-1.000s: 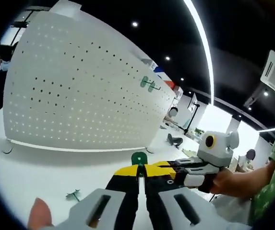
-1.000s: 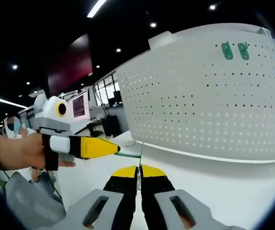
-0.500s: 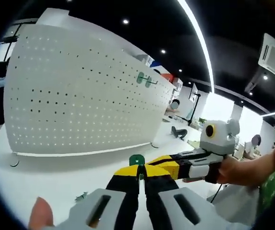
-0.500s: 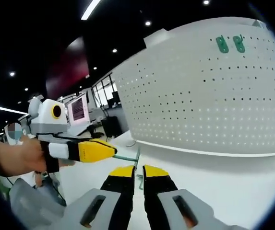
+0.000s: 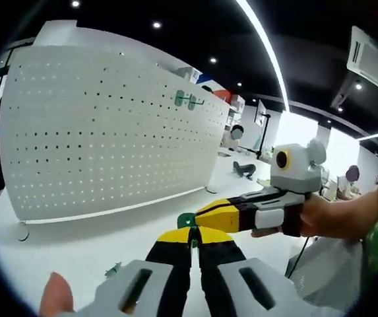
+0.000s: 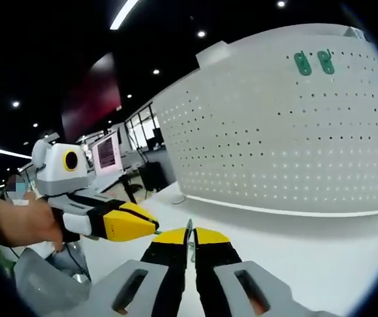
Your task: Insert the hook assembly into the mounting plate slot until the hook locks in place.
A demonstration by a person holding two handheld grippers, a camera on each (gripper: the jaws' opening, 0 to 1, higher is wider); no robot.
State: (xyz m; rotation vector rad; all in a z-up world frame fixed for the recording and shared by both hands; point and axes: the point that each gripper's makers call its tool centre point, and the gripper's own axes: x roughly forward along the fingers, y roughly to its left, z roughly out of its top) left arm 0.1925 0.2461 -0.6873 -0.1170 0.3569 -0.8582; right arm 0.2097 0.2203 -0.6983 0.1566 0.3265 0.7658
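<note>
Left gripper view: the left gripper (image 5: 194,236) is clenched on the green hook assembly (image 5: 187,220), whose plate stands just above the yellow tips, held up off the white table (image 5: 76,254) and facing the upright white pegboard (image 5: 109,132), presumably so the part can be carried to a slot. The right gripper (image 5: 205,212) reaches in from the right, its tips just beside the green part. Two green hooks (image 5: 187,100) already sit high on the board, and a spare green piece (image 5: 113,269) lies on the table. Compared with one second earlier, the right gripper's tips sit higher and nearer the part. Right gripper view: the right gripper (image 6: 189,235) has its jaws drawn together with a thin green edge of the part between them, steadying it. The left gripper (image 6: 150,226) enters from the left, lower than one second ago; the mounted hooks (image 6: 313,62) lie far up the pegboard (image 6: 281,125).
</note>
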